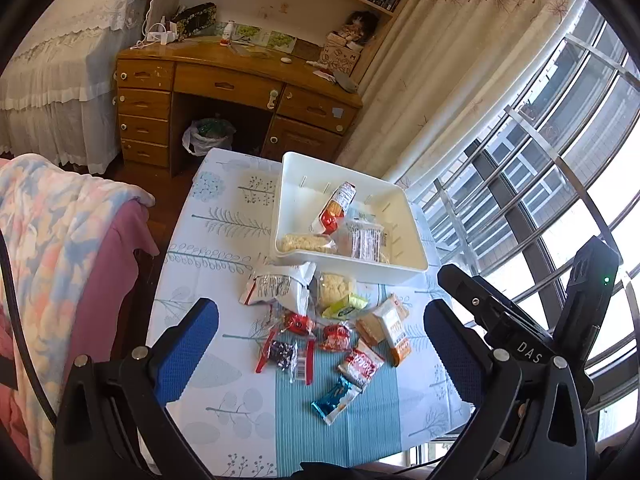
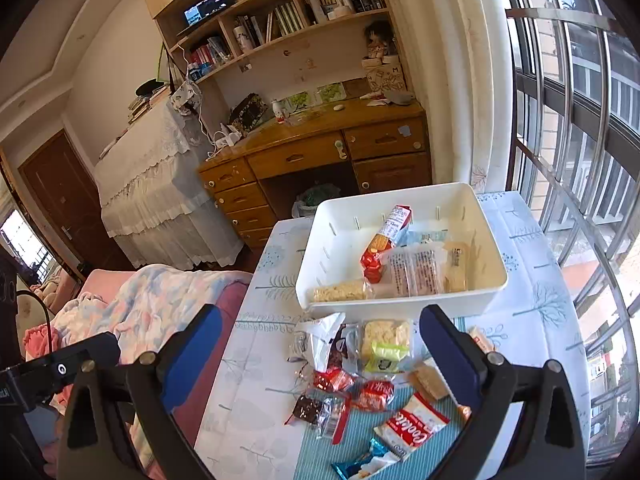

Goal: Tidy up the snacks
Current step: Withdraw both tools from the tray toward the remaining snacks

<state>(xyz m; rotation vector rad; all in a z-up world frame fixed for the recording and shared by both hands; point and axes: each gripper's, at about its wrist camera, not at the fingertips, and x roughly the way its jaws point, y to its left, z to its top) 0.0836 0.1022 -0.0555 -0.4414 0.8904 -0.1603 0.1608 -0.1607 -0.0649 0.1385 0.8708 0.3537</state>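
Bedroom: wooden desk (image 2: 320, 148) with bookshelves (image 2: 288, 12) above it on the far wall, curtain (image 1: 452, 68) and barred window (image 2: 580, 160) to the right, bed with a floral blanket (image 1: 52, 248) to the left.

Surface (image 1: 224, 396) near: leaf-print cloth, teal striped band down the middle.

White tray (image 2: 488, 256) at the far end of the surface, toward the right. Inside: a red-and-white biscuit sleeve (image 2: 384, 240) leaning on the far wall, a noodle block (image 2: 340, 292) along the near wall, clear-wrapped bars (image 2: 416, 272) beside it, and further pale packets to the right, too blurred to name.

Loose snacks lie in a cluster just near of the tray. Crumpled white bag (image 1: 280, 288) at left, noodle pack with green label (image 1: 340, 296) beside it. Two small red packets (image 1: 336, 336) nearer. Dark brownie in clear wrap (image 1: 284, 354) at near left. Orange-and-white cracker pack (image 1: 392, 328) at right. Red-and-white cookie packet (image 2: 412, 426) and blue wafer packet (image 2: 364, 462) nearest.

Left gripper (image 1: 320, 344): jaws wide apart, blue pads either side of the cluster, holding nothing, above the surface.

Right gripper (image 2: 320, 356): jaws likewise wide, nothing between them, above the same cluster. It shows in the left wrist view at far right, off the surface edge.
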